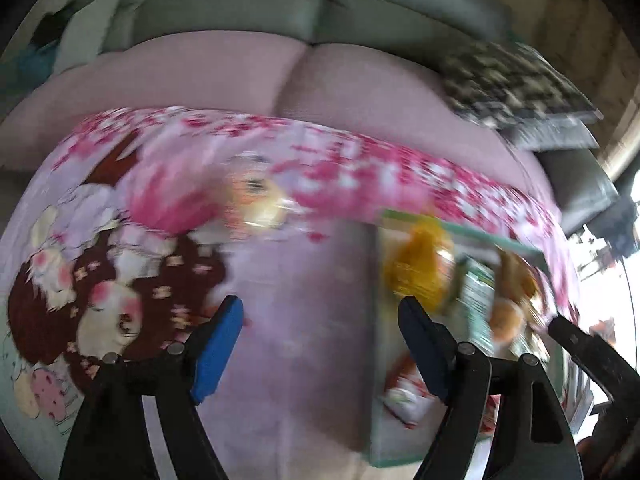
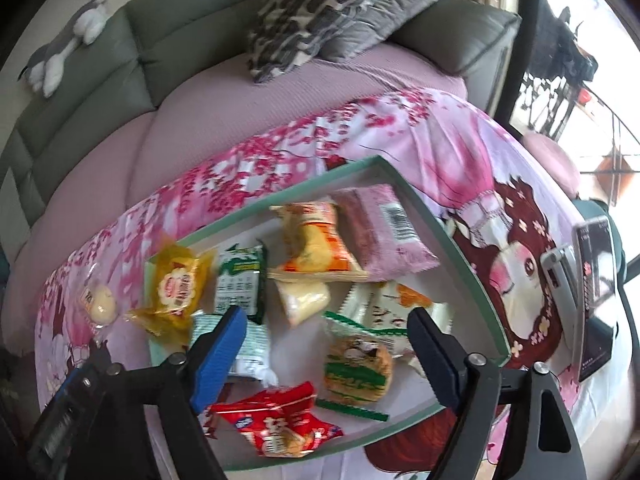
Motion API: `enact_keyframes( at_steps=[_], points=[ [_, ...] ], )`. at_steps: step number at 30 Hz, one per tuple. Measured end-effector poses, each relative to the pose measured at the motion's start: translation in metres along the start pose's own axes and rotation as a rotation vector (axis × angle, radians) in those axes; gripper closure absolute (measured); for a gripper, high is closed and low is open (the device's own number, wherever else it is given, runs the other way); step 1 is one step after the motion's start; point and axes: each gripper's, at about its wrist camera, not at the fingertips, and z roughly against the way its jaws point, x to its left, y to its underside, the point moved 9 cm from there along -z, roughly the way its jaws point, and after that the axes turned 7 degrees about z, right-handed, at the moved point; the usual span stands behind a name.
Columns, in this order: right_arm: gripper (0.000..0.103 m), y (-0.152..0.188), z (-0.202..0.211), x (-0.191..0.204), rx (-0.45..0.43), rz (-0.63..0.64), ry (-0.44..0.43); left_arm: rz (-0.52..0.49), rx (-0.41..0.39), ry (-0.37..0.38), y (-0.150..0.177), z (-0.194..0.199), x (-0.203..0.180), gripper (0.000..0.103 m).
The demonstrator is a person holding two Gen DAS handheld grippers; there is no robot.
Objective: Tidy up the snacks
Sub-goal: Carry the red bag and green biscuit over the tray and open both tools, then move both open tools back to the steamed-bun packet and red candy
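- Snacks mostly gathered in a shallow green-rimmed tray (image 2: 404, 184) on the pink printed cloth (image 2: 460, 128); one stray, a small round clear-wrapped snack (image 2: 100, 304), lies on the cloth outside the tray's left rim.
- Right gripper (image 2: 326, 344): jaws wide apart, nothing between the pads. It hangs over the tray's near half, above a green-and-white packet (image 2: 356, 364) and a red packet (image 2: 276, 420).
- Left gripper (image 1: 320, 344): jaws well apart, nothing held. It points down at bare cloth, with the tray's edge (image 1: 460, 232) off to its right. This view is motion-blurred, so fine detail is unreliable.
- Key relation: in the left wrist view the round snack (image 1: 260, 204) lies ahead of the fingers and slightly left, well apart from them. In the right wrist view it sits far left, beyond the tray rim and past a yellow-wrapped snack (image 2: 176, 288) that overhangs that rim.
- Judgement: left hand is the nearer one for the stray; a forward reach and descent should put it between the jaws.
- Long axis: the snack reads as round, wrapper ends unclear, so jaw orientation probably matters little.
- Risk: loose clear wrapper may slip under the pads; cloth may bunch.
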Motion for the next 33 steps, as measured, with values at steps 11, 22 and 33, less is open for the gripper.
enact_keyframes(
  at_steps=[11, 22, 33],
  points=[
    [0.001, -0.001, 0.005, 0.065, -0.036, 0.135, -0.074, 0.126, -0.097, -0.174, -0.026, 0.010, 0.092, 0.008],
    [0.000, 0.008, 0.007, 0.120, -0.045, 0.222, -0.162, 0.206, -0.174, -0.240, -0.039, 0.028, 0.139, 0.002],
    [0.000, 0.017, 0.008, 0.161, -0.057, 0.284, -0.217, 0.238, -0.178, -0.245, -0.039, 0.028, 0.161, 0.001]
  ],
)
